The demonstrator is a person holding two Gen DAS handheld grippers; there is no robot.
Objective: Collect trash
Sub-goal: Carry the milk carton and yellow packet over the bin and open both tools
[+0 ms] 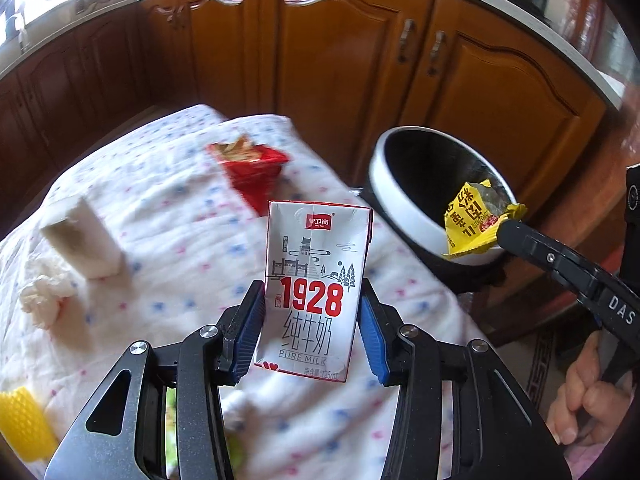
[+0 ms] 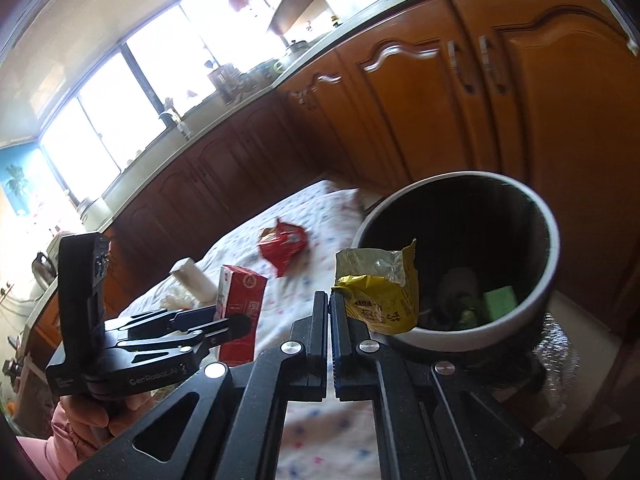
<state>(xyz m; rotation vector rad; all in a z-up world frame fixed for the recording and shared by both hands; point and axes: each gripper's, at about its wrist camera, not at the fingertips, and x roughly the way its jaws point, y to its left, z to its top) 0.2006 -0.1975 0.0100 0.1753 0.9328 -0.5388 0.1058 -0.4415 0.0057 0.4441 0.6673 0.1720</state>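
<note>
A milk carton (image 1: 316, 292) is clamped upright in the left gripper (image 1: 312, 332) above the cloth-covered table (image 1: 160, 208). Rightward, a yellow wrapper (image 2: 380, 292) is pinched by the right gripper (image 2: 330, 300), seemingly over the trash bin's (image 2: 552, 248) rim, the nearer load.

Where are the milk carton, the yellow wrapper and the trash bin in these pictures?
milk carton (image 1: 316, 292): left wrist view, on the red 1928 print on its front face.
yellow wrapper (image 2: 380, 292): right wrist view, on its crumpled middle.
trash bin (image 2: 554, 256): right wrist view, on the right side of its white rim.
</note>
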